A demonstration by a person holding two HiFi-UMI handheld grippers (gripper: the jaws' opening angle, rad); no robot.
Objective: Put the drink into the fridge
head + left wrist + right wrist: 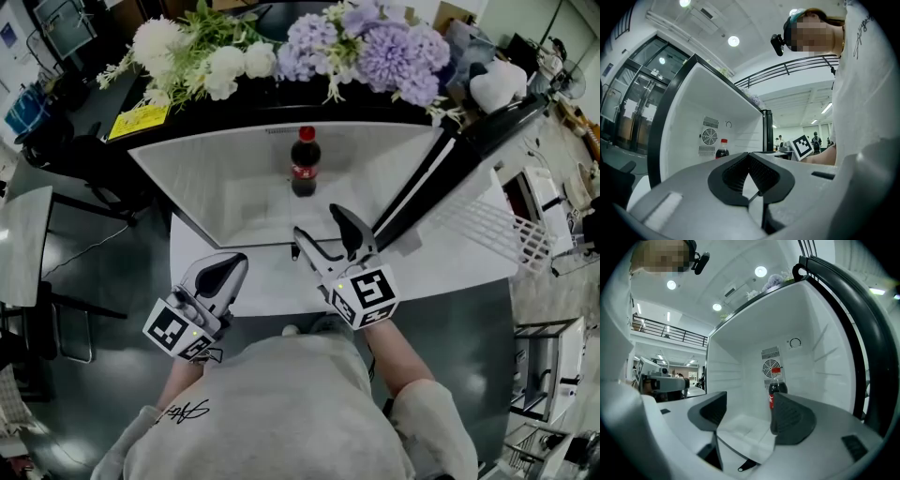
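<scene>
A dark cola bottle (304, 162) with a red cap and red label stands upright deep inside the open white fridge (216, 187). The same bottle (776, 386) appears by the back-wall fan in the right gripper view, and the bottle (722, 148) shows small in the left gripper view. My right gripper (326, 234) is open and empty just outside the fridge mouth, well short of the bottle. My left gripper (225, 272) is shut on nothing, lower left, outside the fridge.
The fridge door (450, 169) stands open to the right, with a white wire shelf (487, 230) beyond it. Artificial flowers (309, 42) lie along the fridge top. Chairs and a desk (23, 244) stand to the left.
</scene>
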